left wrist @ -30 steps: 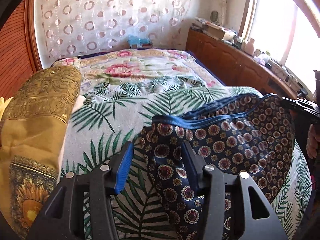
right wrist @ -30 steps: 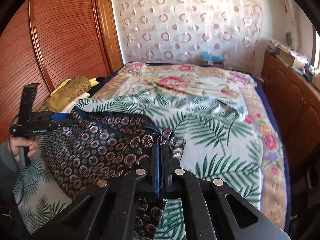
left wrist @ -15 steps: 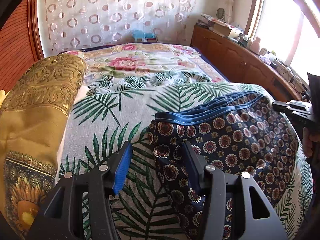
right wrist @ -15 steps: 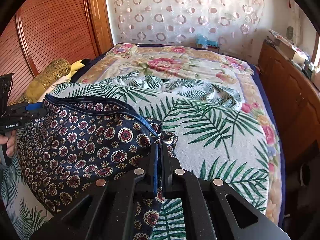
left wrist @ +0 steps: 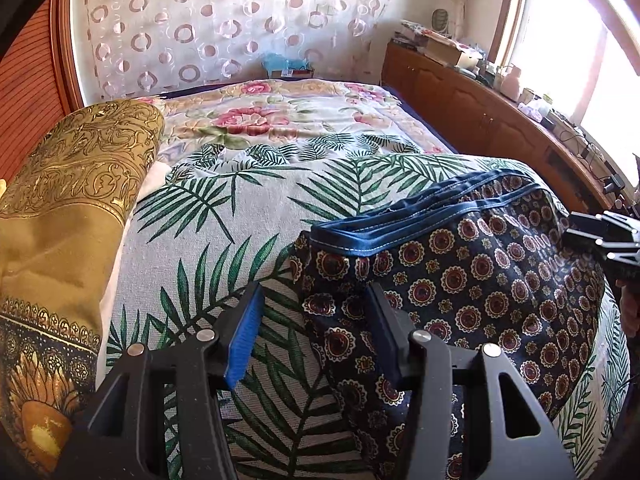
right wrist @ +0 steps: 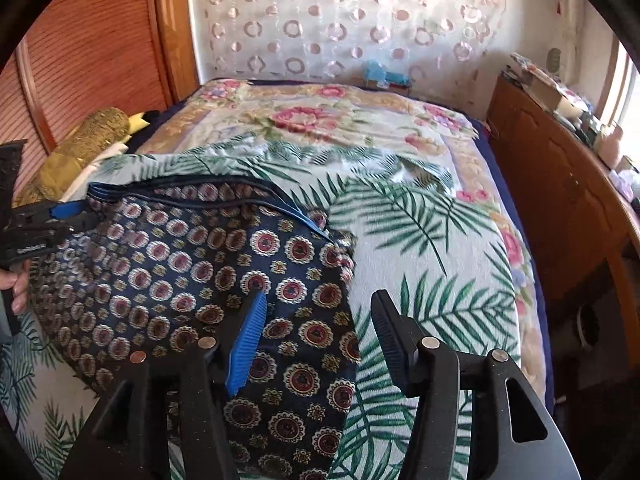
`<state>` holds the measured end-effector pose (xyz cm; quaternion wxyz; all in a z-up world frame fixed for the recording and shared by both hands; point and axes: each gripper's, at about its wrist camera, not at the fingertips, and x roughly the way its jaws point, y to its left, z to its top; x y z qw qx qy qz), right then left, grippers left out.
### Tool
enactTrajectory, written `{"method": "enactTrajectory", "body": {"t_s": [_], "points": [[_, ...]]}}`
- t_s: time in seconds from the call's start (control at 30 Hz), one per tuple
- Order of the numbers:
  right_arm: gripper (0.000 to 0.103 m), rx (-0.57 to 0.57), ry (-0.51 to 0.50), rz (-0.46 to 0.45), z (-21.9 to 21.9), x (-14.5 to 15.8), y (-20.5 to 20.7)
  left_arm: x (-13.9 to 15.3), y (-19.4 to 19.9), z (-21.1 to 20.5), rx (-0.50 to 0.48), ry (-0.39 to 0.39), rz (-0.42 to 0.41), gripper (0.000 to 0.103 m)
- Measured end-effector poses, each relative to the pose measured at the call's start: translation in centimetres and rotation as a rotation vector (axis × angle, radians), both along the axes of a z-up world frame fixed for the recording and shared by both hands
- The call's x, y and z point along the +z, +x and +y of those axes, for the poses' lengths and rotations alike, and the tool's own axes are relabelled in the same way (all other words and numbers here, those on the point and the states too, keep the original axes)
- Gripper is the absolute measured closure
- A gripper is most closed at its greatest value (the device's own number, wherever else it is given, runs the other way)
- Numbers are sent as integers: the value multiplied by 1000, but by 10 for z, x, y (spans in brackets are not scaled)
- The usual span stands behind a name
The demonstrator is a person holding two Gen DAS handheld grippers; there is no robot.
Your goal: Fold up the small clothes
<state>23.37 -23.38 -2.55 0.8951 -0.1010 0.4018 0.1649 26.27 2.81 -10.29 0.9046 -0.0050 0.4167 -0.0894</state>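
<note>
Nearest in the left wrist view, the left gripper [left wrist: 316, 320] hangs above the bed with its jaws apart; the garment's left edge lies between and below them, but the pads do not press on it. In the right wrist view, the right gripper [right wrist: 320, 332] points down at the garment's right edge. Its jaws are opening, and the cloth lies under and between them without being pinched.

The garment [left wrist: 460, 280], a dark navy pair of shorts [right wrist: 192, 264] printed with round red-and-cream medallions, lies spread on the palm-leaf blanket [left wrist: 224, 248]. Its blue waistband [left wrist: 420, 216] faces away from the cameras, toward the far end of the bed. The left gripper also shows at the left edge of the right wrist view, beside the waistband corner, with a hand [right wrist: 16, 284] around its grip.

Left of the shorts, a gold patterned pillow [left wrist: 72, 200] rests along the bed's edge. Beyond the palm print lies a floral bedspread [left wrist: 256, 116]. A wooden cabinet [left wrist: 480, 120] runs along the right side under a bright window. At the back hangs a sheer curtain [left wrist: 224, 28] with ring shapes.
</note>
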Motion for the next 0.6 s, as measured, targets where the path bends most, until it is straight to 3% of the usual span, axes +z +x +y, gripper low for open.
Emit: {"method": "enactTrajectory", "body": {"t_s": [0.6], "points": [[44,59,136,45,-7,-26,44,2,-2,1,-1,-16,1,50]]}}
